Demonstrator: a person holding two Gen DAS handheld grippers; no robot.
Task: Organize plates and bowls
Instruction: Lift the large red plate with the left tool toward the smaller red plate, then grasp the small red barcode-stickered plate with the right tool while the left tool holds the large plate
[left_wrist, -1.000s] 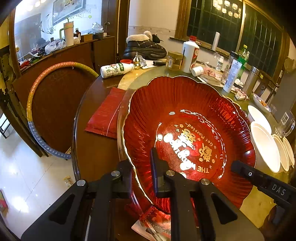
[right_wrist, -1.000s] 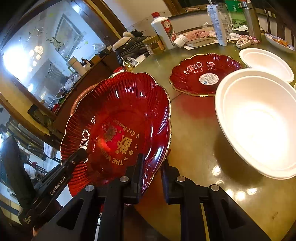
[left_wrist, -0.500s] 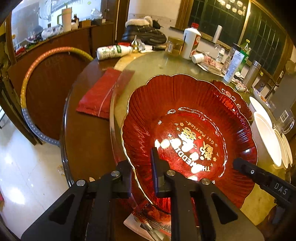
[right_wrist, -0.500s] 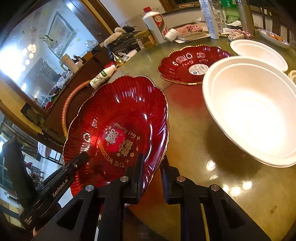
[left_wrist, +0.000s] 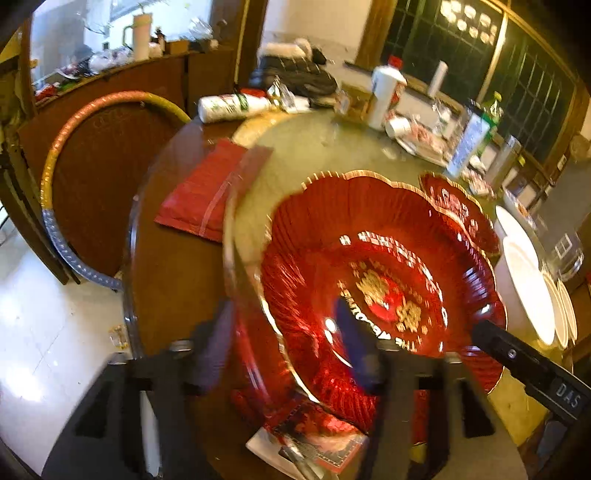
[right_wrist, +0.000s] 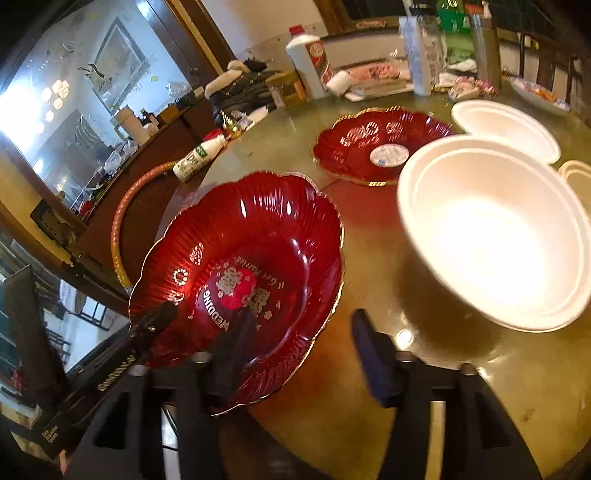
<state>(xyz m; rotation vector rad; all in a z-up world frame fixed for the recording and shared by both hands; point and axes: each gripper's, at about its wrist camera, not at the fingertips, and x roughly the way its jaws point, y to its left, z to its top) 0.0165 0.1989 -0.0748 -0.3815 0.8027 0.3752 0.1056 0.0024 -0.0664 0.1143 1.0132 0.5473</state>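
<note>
Both tongs stand apart, jaws just opened, each straddling the near rim of the large red plate (right_wrist: 255, 273) without pressing it: left tongs (left_wrist: 284, 339) at its left edge, right tongs (right_wrist: 303, 339) at its right edge. That plate lies on the bench (right_wrist: 369, 406), at its near edge. Beyond the plate sits a second red plate (right_wrist: 376, 144). Right of the large red plate stands a white bowl (right_wrist: 495, 236); behind the bowl, another white bowl (right_wrist: 506, 125). Left of the plate lies a red packet (left_wrist: 203, 195).
</note>
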